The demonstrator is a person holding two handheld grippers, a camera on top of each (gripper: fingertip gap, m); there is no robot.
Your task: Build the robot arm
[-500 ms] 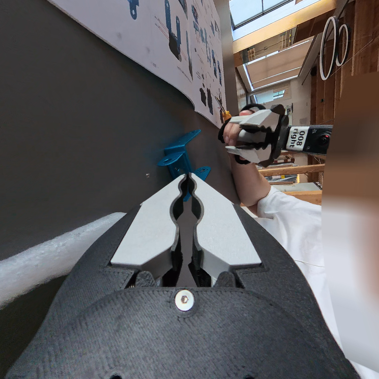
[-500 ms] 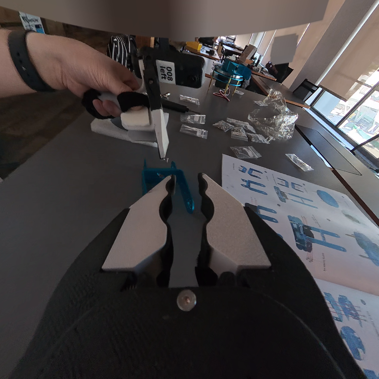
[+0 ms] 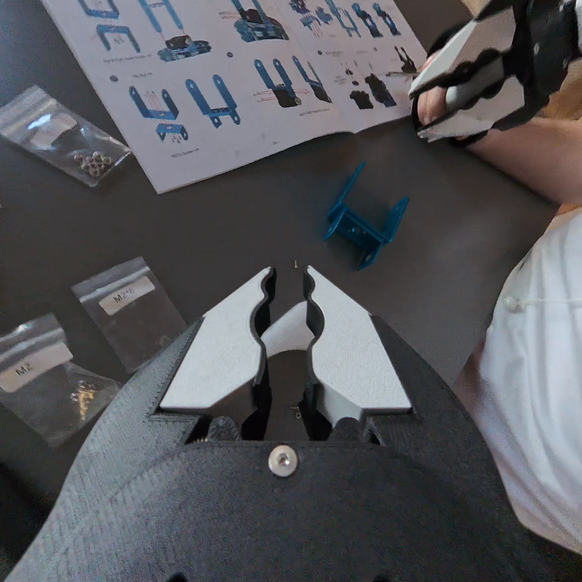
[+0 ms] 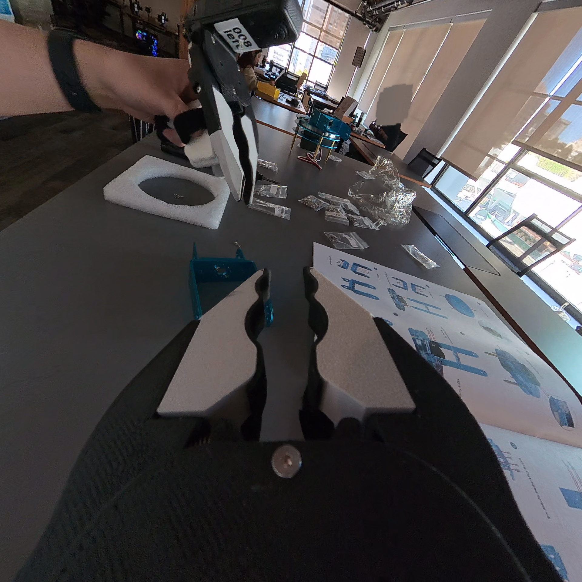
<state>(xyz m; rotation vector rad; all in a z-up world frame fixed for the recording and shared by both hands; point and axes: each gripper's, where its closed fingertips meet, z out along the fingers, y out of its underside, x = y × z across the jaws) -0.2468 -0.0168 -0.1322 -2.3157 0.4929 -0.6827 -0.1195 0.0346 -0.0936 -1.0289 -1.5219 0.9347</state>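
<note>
Dark grey tabletop [image 3: 220, 226] carries a blue metal bracket [image 3: 362, 225]; only my left claw [image 3: 289, 272], slightly open and empty, sees the tiny screw [image 3: 295, 264]; my right claw [image 4: 285, 274] gapes empty.

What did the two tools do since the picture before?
The left tool tipped down to face the table, lifted higher and opened a little; a tiny screw lies by its tips. The right tool stayed open near the blue bracket, which did not move.

Left gripper [image 3: 289, 270] points down, jaws slightly parted, empty; right gripper [image 4: 286, 273] at its two o'clock, likewise parted.
</note>
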